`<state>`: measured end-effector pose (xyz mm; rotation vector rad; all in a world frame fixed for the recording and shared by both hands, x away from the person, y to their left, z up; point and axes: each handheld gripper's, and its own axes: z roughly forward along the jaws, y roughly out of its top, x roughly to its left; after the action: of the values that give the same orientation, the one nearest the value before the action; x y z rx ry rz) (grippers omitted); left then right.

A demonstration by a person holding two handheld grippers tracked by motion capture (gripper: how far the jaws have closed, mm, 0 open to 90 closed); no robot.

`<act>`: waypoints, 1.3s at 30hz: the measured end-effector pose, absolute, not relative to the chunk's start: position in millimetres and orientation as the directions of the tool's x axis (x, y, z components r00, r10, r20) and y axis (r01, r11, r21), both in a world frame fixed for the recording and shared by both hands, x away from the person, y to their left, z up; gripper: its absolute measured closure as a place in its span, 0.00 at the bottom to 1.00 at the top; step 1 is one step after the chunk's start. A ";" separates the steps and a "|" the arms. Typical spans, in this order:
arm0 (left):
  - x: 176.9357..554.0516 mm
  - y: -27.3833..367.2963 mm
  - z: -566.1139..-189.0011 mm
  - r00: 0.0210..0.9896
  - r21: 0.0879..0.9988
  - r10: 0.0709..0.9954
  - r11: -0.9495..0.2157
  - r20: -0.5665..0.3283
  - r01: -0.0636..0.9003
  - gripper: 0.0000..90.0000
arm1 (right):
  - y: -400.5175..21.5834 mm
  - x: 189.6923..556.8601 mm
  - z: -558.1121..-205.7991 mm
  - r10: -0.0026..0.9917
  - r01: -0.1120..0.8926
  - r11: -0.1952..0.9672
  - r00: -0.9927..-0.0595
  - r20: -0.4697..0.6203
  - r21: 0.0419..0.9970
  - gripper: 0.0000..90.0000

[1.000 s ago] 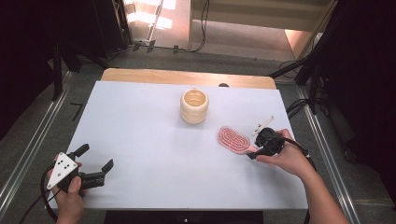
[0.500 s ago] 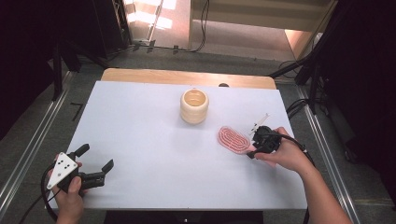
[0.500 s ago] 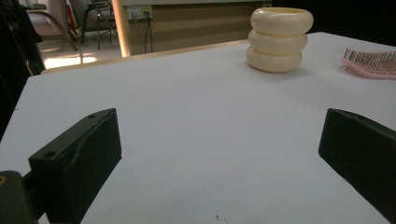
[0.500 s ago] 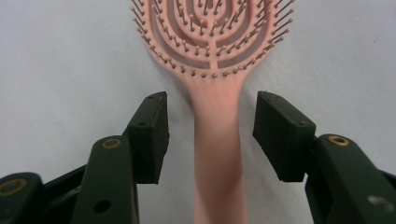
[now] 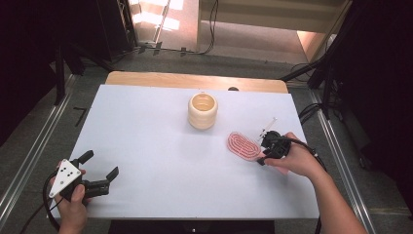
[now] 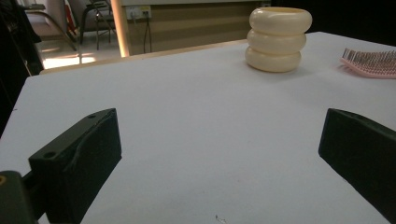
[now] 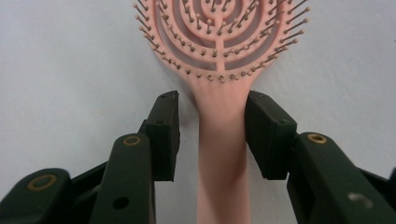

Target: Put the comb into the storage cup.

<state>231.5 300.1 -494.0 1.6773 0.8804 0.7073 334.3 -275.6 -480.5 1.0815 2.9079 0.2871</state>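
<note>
A pink hairbrush (image 5: 243,145) lies bristles up on the white table (image 5: 146,146), right of centre. My right gripper (image 5: 267,147) sits at its handle end. In the right gripper view the handle (image 7: 222,154) runs between the two jaws of that gripper (image 7: 212,126). The jaws have just been closing. The right pad (image 7: 264,135) is against the handle and a narrow gap remains at the left pad (image 7: 166,135). My left gripper (image 5: 101,164) rests at the near left corner, wide open with nothing in it (image 6: 219,154).
A cream ribbed cup (image 5: 202,110) stands upright at the middle back of the table, also seen far ahead (image 6: 279,39) with the brush (image 6: 371,60) to its right. A wooden strip (image 5: 195,80) borders the far edge. Cables trail off the right side.
The right hand has edged slightly toward the brush, which has stayed where it lay. The left hand and its gripper have not moved.
</note>
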 end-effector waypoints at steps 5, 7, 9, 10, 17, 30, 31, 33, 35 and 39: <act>231.6 300.0 -494.0 0.553 0.965 0.833 -0.164 0.026 0.203 0.00 | -275.5 335.6 -480.4 0.651 0.648 0.742 -0.758 0.048 0.173 0.63; 231.6 300.0 -494.0 0.553 0.965 0.833 -0.164 0.025 0.203 0.00 | -276.4 336.9 -480.5 0.644 0.641 0.748 -0.764 0.042 0.173 0.65; 231.6 299.9 -494.0 0.553 0.965 0.832 -0.165 0.026 0.203 0.00 | -276.8 337.6 -479.8 0.655 0.652 0.740 -0.755 0.046 0.163 0.66; 231.6 299.8 -494.0 0.553 0.965 0.833 -0.165 0.026 0.203 0.00 | -277.3 338.2 -480.3 0.654 0.652 0.740 -0.755 0.048 0.165 0.67; 231.6 299.7 -494.1 0.554 0.965 0.832 -0.166 0.026 0.203 0.00 | -275.3 339.3 -482.9 0.655 0.653 0.742 -0.754 0.042 0.153 0.72; 231.5 299.5 -494.1 0.553 0.965 0.833 -0.168 0.029 0.203 0.00 | -276.1 340.9 -482.8 0.661 0.660 0.736 -0.749 0.049 0.151 0.76; 231.7 299.5 -494.1 0.552 0.965 0.833 -0.166 0.027 0.203 0.00 | -276.7 340.0 -482.6 0.666 0.665 0.731 -0.744 0.051 0.156 0.76; 231.9 299.6 -494.1 0.553 0.965 0.833 -0.168 0.028 0.204 0.00 | -279.0 338.0 -482.8 0.674 0.671 0.719 -0.737 0.055 0.182 0.76; 231.9 299.2 -494.1 0.552 0.964 0.833 -0.169 0.030 0.203 0.00 | -281.3 335.8 -483.2 0.675 0.669 0.713 -0.736 0.052 0.209 0.76; 231.7 299.5 -494.0 0.552 0.965 0.833 -0.167 0.028 0.204 0.00 | -283.7 333.0 -482.2 0.697 0.688 0.686 -0.715 0.057 0.236 0.76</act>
<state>231.7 299.5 -494.0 1.6802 0.8793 0.7094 333.0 -283.7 -482.2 1.1707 2.8500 0.3757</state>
